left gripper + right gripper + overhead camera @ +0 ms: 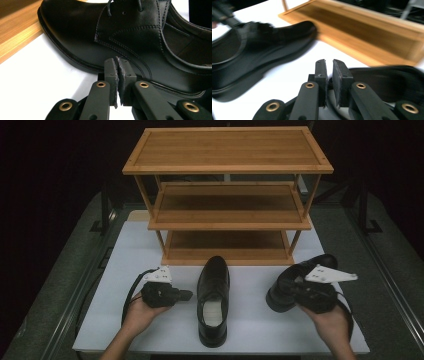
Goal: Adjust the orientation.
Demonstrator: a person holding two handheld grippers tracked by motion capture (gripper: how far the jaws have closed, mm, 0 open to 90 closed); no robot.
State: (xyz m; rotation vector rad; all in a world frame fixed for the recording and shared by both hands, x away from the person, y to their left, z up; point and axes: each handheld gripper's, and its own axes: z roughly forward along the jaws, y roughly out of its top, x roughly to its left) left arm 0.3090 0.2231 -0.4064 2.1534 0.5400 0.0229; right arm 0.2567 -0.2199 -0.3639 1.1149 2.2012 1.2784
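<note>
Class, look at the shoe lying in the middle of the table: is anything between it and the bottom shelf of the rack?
Nothing visible. The middle shoe points toe-first at the bottom shelf, with bare white table between them. The second shoe sits off to the right.

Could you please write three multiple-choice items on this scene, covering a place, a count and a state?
1. Where does the middle shoe lie?
A. on the rack's top shelf
B. on the white table top, in front of the rack
C. on the floor

2. How many shelves has the wooden rack?
A. three
B. two
C. five

3. How do the left gripper's jaws stand?
A. wide open
B. clamped on a lace
C. closed, empty

B: it rests on the table.
A: three boards stacked.
C: pads meet with nothing between.
</note>
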